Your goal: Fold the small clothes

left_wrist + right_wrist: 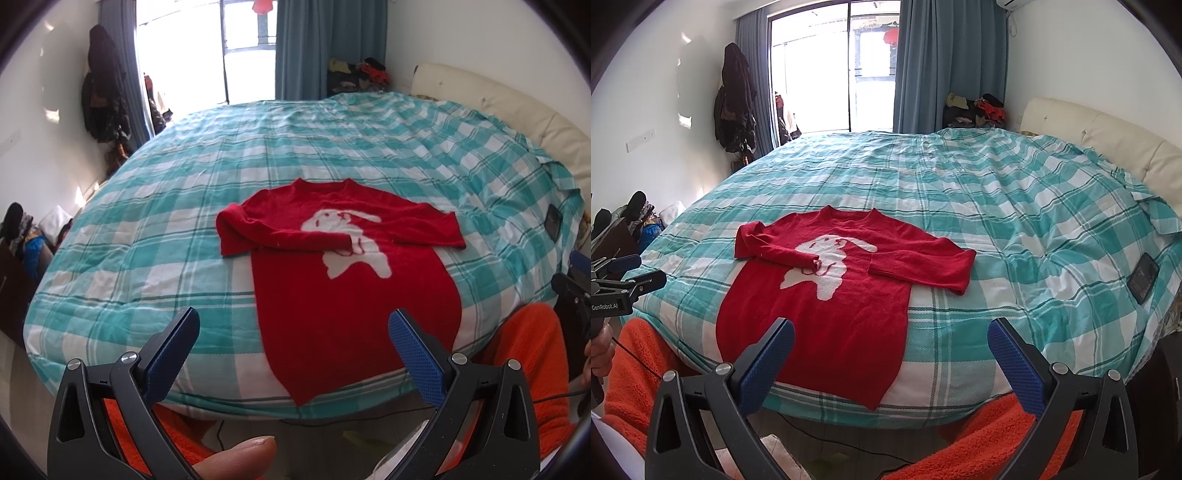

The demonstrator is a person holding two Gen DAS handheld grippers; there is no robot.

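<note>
A small red sweater (343,295) with a white rabbit figure lies face up near the bed's front edge, its hem hanging slightly over. Both sleeves are folded inward across the chest. It also shows in the right wrist view (827,317). My left gripper (293,343) is open and empty, held above the front edge over the sweater's lower left part. My right gripper (891,354) is open and empty, above the sweater's lower right hem. The left gripper also appears at the left edge of the right wrist view (624,277).
The bed (258,155) has a teal and white checked cover. A black phone (1143,278) lies on it at the right. A cream headboard (1108,144) stands at the far right. Clothes piles sit at the far corner (975,110) and on the left floor.
</note>
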